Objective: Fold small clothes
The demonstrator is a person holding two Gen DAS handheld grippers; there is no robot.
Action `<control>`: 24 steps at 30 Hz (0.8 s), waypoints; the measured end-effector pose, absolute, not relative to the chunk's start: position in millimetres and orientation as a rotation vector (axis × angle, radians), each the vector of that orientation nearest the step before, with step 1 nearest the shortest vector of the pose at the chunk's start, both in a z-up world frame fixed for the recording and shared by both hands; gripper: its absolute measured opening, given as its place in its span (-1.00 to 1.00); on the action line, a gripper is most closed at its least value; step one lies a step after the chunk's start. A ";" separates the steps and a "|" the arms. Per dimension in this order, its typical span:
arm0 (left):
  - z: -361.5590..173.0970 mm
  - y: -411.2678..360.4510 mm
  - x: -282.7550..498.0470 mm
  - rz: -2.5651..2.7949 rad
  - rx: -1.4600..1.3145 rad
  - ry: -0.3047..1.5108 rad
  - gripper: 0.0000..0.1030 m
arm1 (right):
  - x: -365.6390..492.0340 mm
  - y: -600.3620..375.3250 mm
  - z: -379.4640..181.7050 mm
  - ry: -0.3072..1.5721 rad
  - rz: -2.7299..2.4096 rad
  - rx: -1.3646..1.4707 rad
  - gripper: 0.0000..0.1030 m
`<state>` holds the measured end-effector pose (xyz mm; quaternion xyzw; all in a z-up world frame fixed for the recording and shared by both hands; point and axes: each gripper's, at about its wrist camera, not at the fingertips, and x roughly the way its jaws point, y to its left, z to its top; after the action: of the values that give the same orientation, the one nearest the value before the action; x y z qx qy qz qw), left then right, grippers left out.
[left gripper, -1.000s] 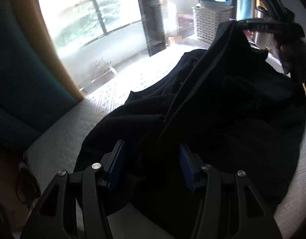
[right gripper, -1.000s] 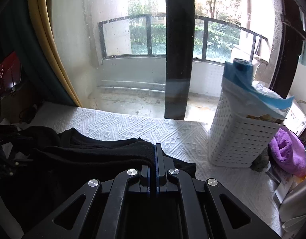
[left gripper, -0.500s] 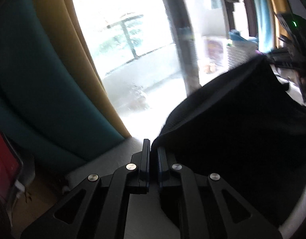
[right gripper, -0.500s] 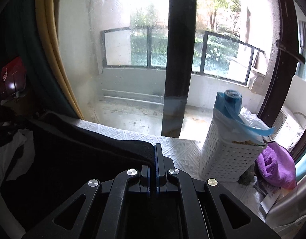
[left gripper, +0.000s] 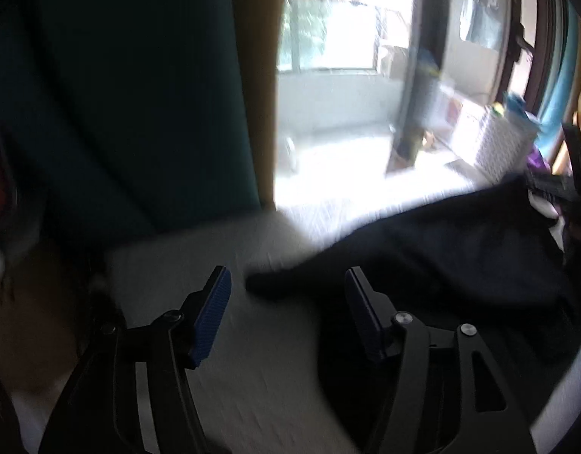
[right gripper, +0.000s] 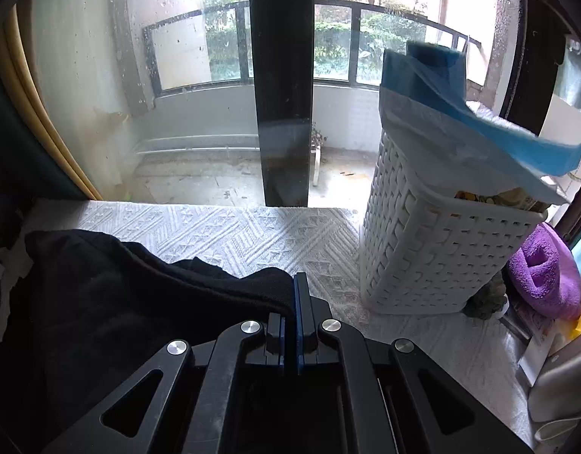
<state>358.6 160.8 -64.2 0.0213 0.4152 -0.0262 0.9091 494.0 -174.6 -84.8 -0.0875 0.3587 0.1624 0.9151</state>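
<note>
At lower centre, the left gripper [left gripper: 288,287], jaws just opened and empty, should re-grip the black garment [left gripper: 460,249] corner while the right gripper [right gripper: 297,295] keeps its pinch on the hem.

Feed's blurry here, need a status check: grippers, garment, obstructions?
Left gripper just opened, holding nothing. Right gripper shut on black garment. White laundry basket close right, not blocking.

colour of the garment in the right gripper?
Black garment, plain; clearest in the right wrist view, clamped in the right gripper.

Black garment [right gripper: 101,302], white woven basket [right gripper: 422,257]
</note>
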 end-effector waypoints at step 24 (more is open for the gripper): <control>-80.8 154.8 251.0 -0.125 -0.177 0.814 -1.00 | 362.4 -226.9 -70.6 0.732 0.336 -0.142 1.00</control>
<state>251.0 154.8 -80.8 -0.0861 0.3952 -0.0608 0.9125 362.4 -226.9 -70.6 -0.0689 0.3557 0.1636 0.9176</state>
